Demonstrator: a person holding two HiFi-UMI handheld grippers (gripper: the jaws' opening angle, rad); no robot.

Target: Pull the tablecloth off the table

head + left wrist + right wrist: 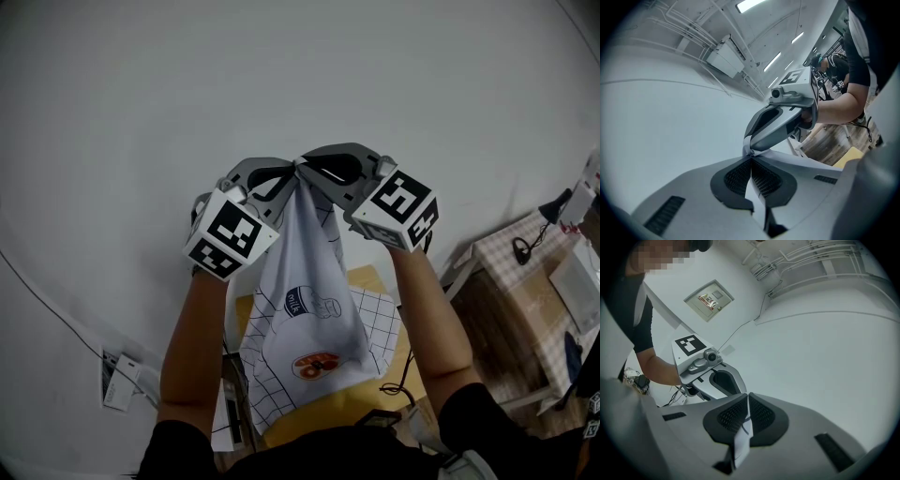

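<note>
Behind everything, a broad pale wall (141,112), bare and filling most of the head view. In front of it, the tablecloth (314,319): white, lined in a dark grid, printed with a milk carton and a round orange motif, gathered to a peak at the top and hanging in loose folds between the two forearms (192,347). Beneath its lower folds, a yellow top (373,279), probably the table; hem touching it or hanging just clear, impossible to tell from here. Off to the right, well apart, a second table (511,246) under a checked cover, no part of this job. At the peak, the left gripper (281,183) and the right gripper (317,171), tips almost touching, each clamped tight on a pinch of the fabric. In the left gripper view, a thin fold nipped between the meshed pads (766,180). In the right gripper view, a strip of gridded fabric pressed between the closed jaws and trailing out below. Judged as the lifting-away stage of the pull, with most of the cloth up in the air and only the lower edge possibly left on the table. Next, most likely: hold both grips shut, carry the peak higher or back toward the body, enough to free the last hem, and steer the folds clear of the table's corner to avoid a snag.
</note>
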